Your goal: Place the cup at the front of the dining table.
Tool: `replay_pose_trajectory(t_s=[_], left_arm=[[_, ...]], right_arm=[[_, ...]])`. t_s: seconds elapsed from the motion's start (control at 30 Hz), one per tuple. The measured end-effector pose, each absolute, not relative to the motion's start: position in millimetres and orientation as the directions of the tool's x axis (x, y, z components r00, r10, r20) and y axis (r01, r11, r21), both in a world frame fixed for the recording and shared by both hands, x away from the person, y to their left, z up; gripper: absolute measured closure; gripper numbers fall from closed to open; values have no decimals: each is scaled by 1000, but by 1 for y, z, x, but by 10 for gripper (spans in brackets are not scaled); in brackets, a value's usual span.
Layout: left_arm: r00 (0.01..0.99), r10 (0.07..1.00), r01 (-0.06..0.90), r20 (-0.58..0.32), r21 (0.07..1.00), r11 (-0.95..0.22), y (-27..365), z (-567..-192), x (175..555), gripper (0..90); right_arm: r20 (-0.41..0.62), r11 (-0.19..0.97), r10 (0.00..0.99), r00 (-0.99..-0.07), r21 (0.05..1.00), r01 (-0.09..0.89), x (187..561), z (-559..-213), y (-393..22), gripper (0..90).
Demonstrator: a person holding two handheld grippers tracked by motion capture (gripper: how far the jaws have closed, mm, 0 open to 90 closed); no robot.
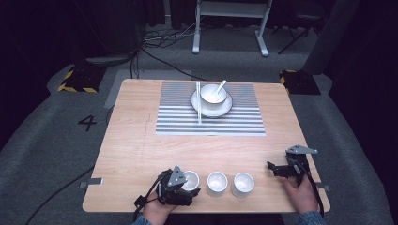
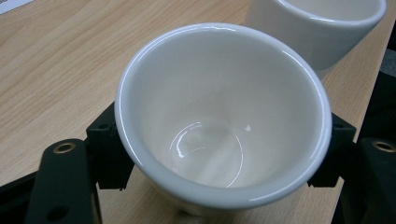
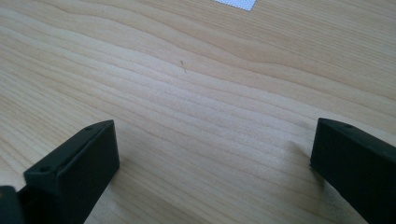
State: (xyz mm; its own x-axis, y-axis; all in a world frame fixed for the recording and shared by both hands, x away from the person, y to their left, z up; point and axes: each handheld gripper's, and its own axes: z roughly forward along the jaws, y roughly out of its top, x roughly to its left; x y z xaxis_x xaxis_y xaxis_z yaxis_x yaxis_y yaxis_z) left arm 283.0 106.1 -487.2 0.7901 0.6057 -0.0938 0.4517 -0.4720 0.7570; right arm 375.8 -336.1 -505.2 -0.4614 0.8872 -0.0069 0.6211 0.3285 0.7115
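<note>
Gripping the leftmost cup (image 2: pixel 223 116) at the table's (image 1: pixel 141 154) near edge, left gripper (image 1: pixel 180 187) jaws pinch its wall, probably for lifting. Right gripper (image 1: pixel 281 169) idles aside, jaws spread, empty.

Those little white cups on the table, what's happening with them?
A person sits at a wooden table with a gripper in each hand. The left gripper has its jaws around the leftmost cup of three near the front edge. The middle cup and the right cup stand untouched. The right gripper is open over bare wood. Farther back, a bowl with a spoon sits on a plate on a striped mat.
</note>
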Motion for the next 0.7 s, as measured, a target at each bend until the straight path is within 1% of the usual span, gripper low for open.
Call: replay_pose_trajectory(t_s=[0.17,0.4,0.5,0.7], left_arm=[[792,604,457,-90,743,-489,105,-483,282,268],[794,602,448,-83,749,-488,108,-469,277,268],[779,619,465,-99,754,-465,111,-459,274,267],[769,623,489,-143,759,-430,118,-448,274,267]], right_arm=[[-7,328,887,-461,712,621,376,-505,-336,10],[-7,329,887,-462,712,621,376,-505,-336,10],[-7,329,887,-462,712,621,376,-505,-336,10],[-7,329,887,-462,712,621,376,-505,-336,10]])
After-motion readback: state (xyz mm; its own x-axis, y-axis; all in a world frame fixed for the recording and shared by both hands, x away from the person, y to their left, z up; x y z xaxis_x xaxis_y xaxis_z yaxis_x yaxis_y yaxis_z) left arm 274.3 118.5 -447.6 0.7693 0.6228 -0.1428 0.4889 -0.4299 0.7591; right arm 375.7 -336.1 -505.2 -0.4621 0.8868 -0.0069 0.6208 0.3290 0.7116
